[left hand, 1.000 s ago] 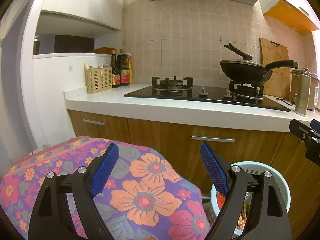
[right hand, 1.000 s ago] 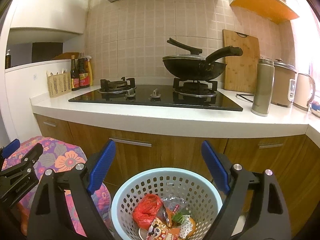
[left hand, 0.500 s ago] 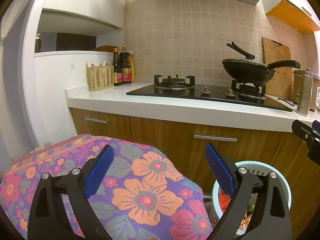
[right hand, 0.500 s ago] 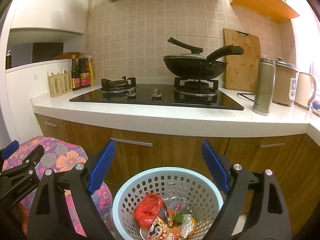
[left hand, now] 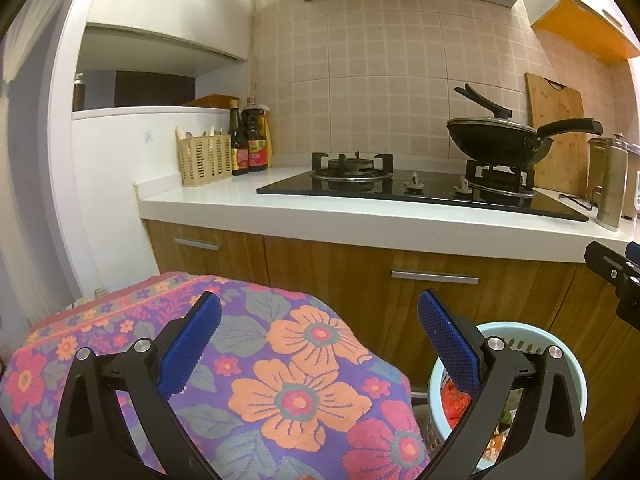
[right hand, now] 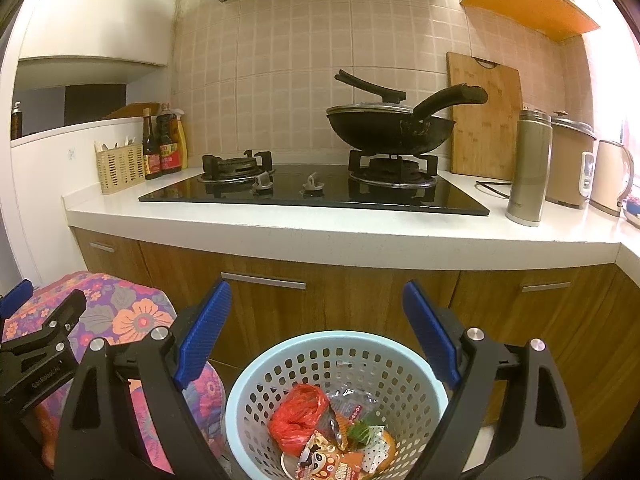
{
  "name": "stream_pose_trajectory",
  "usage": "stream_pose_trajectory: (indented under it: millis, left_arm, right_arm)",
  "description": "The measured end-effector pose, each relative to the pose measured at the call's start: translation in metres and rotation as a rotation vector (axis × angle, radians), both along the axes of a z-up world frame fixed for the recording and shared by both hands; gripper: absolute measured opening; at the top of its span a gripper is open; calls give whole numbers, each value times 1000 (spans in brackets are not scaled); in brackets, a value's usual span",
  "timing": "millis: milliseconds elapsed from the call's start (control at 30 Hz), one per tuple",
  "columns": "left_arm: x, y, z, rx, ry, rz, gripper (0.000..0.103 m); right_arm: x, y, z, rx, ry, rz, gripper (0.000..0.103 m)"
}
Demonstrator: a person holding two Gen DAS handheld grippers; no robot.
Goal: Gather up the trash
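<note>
Blue ribbed pads line both claws, and both stand wide with nothing between them. The left gripper (left hand: pixel 318 344) has just been spreading its jaws further and now gapes over a flowered cloth (left hand: pixel 280 380), purple with orange and pink blooms, draped over something low that I cannot make out. Just beside that cloth, on the floor against the wooden cabinets (right hand: pixel 360 292), sits the pale blue perforated basket (right hand: pixel 400 364); the right gripper (right hand: pixel 316 332) hangs above it, equally spread and holding nothing. The trash lies at the bottom of the basket: a crumpled red plastic bag (right hand: pixel 298 418), a printed snack wrapper (right hand: pixel 320 458) with a cartoon face, and some silvery and green scraps next to them. From the left claw's side only part of the basket's rim shows, behind the right-hand finger. Above the cabinets runs a white countertop (right hand: pixel 320 232) carrying a black glass hob (right hand: pixel 312 194). A black lidded wok (right hand: pixel 388 124) rests on the right burner. Against the tiled wall leans a wooden cutting board (right hand: pixel 486 116), with a steel flask (right hand: pixel 528 168) near it, and at the far left stand sauce bottles (right hand: pixel 162 144) beside a cream cutlery caddy (right hand: pixel 120 168).
</note>
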State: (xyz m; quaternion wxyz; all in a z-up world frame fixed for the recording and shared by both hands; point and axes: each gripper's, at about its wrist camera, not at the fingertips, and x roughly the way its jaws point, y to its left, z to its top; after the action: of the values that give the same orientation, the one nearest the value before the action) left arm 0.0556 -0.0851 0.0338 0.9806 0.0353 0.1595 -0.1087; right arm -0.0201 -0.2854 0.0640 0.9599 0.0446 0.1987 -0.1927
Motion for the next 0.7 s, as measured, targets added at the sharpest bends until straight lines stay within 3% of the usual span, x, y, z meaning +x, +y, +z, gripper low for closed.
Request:
stream_pose_trajectory:
  millis: [700]
  left_arm:
    - [-2,2,3,4,-17,-4,96]
  right_arm:
    - [0,2,0,-14,3,3,87]
